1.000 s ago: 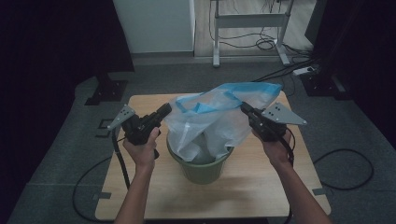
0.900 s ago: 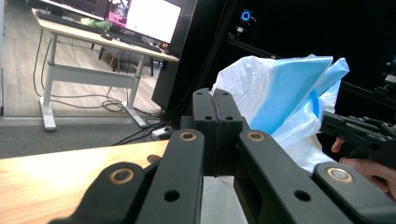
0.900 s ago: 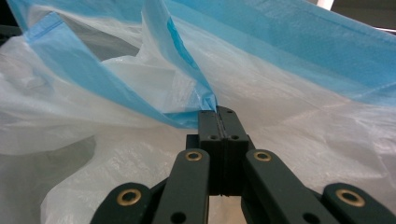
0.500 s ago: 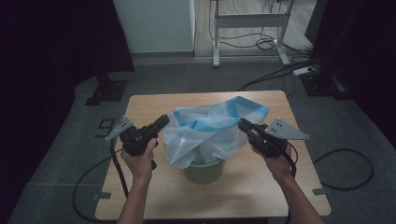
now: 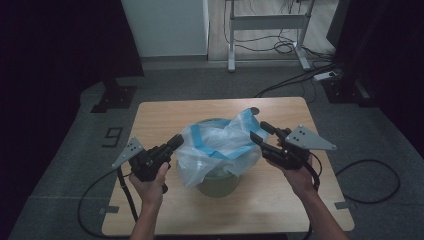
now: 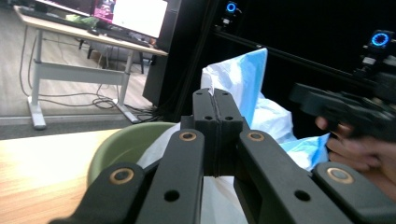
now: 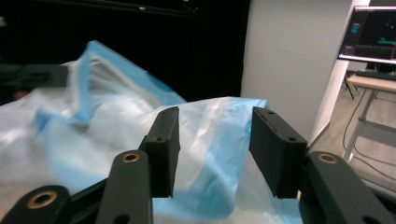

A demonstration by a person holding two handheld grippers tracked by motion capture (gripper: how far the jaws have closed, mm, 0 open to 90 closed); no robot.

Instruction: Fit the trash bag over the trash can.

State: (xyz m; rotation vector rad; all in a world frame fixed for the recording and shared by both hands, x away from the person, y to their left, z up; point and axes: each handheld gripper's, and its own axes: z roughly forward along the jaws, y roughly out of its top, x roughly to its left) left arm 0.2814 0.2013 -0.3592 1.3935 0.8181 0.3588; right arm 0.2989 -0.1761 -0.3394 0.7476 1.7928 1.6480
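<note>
Bag (image 5: 220, 150) of thin white plastic with a blue band along its mouth sits draped in and over a green bin (image 5: 218, 184), which stands near the middle of a wooden table (image 5: 160, 115). Nearest the camera in the high view, a person's two forearms come up from the bottom edge, each hand holding a black two-jaw tool. The left gripper (image 5: 175, 142) lies just beside the bag's left flank with its jaws pressed together; in the left gripper view the plastic rises right behind the closed tips (image 6: 215, 100), and whether a fold of it is pinched between them cannot be told. The right gripper (image 5: 260, 131) is at the bag's right edge, where the blue band folds over. Its jaws stand apart and have just been opening; in the right gripper view the bag (image 7: 140, 154) lies beyond and below the gap, with neither pad pressing on it. The bin's green rim (image 6: 126, 144) shows to the left of the left gripper, bare of plastic on that side. Farther back, past the table's far edge, grey floor carries loose cables (image 5: 295, 82) and the white legs of a desk (image 5: 265, 30).
</note>
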